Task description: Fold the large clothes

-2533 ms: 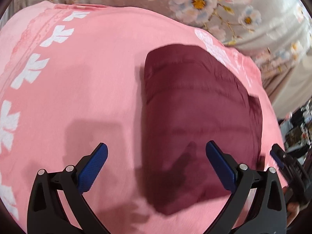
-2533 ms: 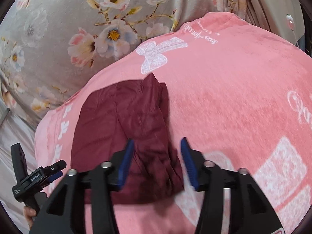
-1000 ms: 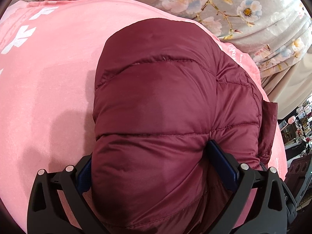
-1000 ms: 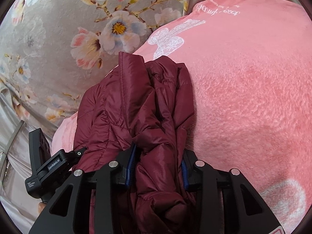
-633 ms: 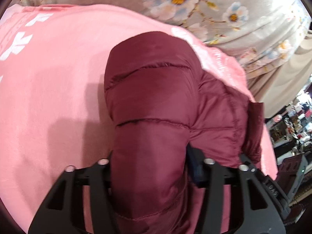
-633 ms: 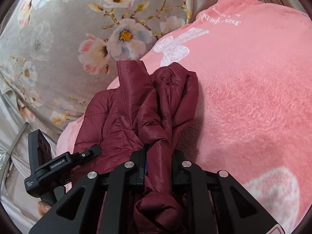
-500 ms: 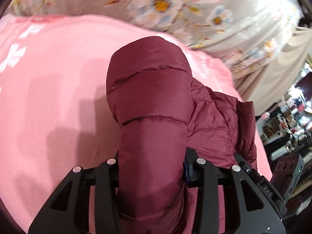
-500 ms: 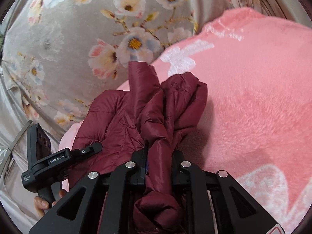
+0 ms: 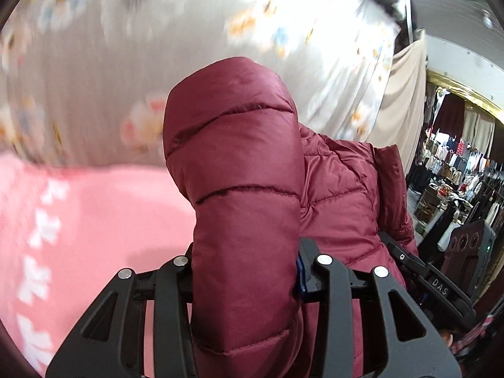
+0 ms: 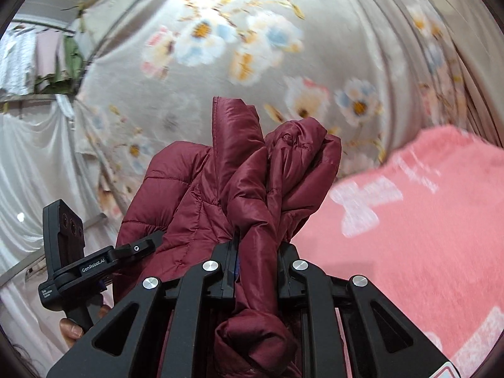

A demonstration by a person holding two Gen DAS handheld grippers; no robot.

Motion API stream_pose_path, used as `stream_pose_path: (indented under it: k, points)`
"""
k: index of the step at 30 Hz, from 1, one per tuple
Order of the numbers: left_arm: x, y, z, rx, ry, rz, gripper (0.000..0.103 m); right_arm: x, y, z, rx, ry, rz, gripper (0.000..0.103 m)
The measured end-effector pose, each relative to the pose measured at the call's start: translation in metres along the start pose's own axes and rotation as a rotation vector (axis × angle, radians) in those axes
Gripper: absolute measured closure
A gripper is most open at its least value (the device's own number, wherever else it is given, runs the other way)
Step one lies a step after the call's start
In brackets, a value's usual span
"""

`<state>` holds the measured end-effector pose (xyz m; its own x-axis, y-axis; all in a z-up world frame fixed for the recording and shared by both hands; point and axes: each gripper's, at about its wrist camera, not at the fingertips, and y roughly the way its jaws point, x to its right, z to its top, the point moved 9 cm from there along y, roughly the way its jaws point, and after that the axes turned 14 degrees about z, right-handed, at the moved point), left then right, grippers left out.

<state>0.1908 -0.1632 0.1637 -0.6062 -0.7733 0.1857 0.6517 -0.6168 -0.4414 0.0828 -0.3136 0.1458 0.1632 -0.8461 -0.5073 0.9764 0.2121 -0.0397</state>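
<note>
Jacket: a dark red quilted puffer jacket (image 9: 245,189) fills the centre of both views, raised in front of the grey floral curtain (image 9: 126,47).
Left gripper (image 9: 245,271): bottom centre – jaws clamped on a thick padded fold rising straight up between them.
Right gripper (image 10: 256,263): bottom centre, jaws narrow – pinching a bunched, twisted strip of the jacket.
Pink fleece blanket with white bows (image 10: 425,236): lower right in the right view, lower left in the left view.

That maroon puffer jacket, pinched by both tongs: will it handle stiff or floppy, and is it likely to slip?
Probably floppy: the maroon puffer jacket bunches and droops around the right tongs. Likely light for its bulk, judging by its puffy quilted panels in the left tongs. Its glossy shell could slip.
</note>
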Motion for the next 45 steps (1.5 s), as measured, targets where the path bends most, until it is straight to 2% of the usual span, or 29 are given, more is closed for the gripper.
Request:
stream_pose_path:
  k: [4, 9, 14, 18, 23, 29, 38, 45]
  points:
    - [-0.024, -0.025, 0.029, 0.091, 0.012, 0.043, 0.066, -0.039, 0.026, 0.014, 0.021, -0.083, 0.055, 0.089]
    - [-0.066, -0.039, 0.047, 0.174, 0.036, 0.117, 0.066, -0.069, 0.066, 0.012, 0.01, -0.122, 0.131, 0.089]
    - [-0.11, -0.04, 0.047, 0.21, 0.023, 0.169, 0.066, -0.079, 0.113, -0.002, -0.011, -0.093, 0.22, 0.089]
    - [-0.143, -0.03, 0.04, 0.202, 0.007, 0.202, 0.066, -0.078, 0.147, -0.02, -0.05, -0.089, 0.224, 0.089]
    - [-0.181, 0.004, 0.023, 0.148, -0.024, 0.218, 0.066, -0.064, 0.18, -0.052, -0.115, -0.091, 0.188, 0.089]
    - [-0.215, 0.059, -0.015, 0.035, -0.055, 0.245, 0.066, -0.027, 0.216, -0.096, -0.207, -0.038, 0.122, 0.089]
    - [-0.241, 0.124, -0.068, -0.099, -0.071, 0.284, 0.066, 0.032, 0.248, -0.157, -0.319, 0.045, 0.032, 0.089]
    - [-0.254, 0.163, -0.113, -0.207, -0.081, 0.301, 0.065, 0.066, 0.256, -0.2, -0.402, 0.079, -0.022, 0.089]
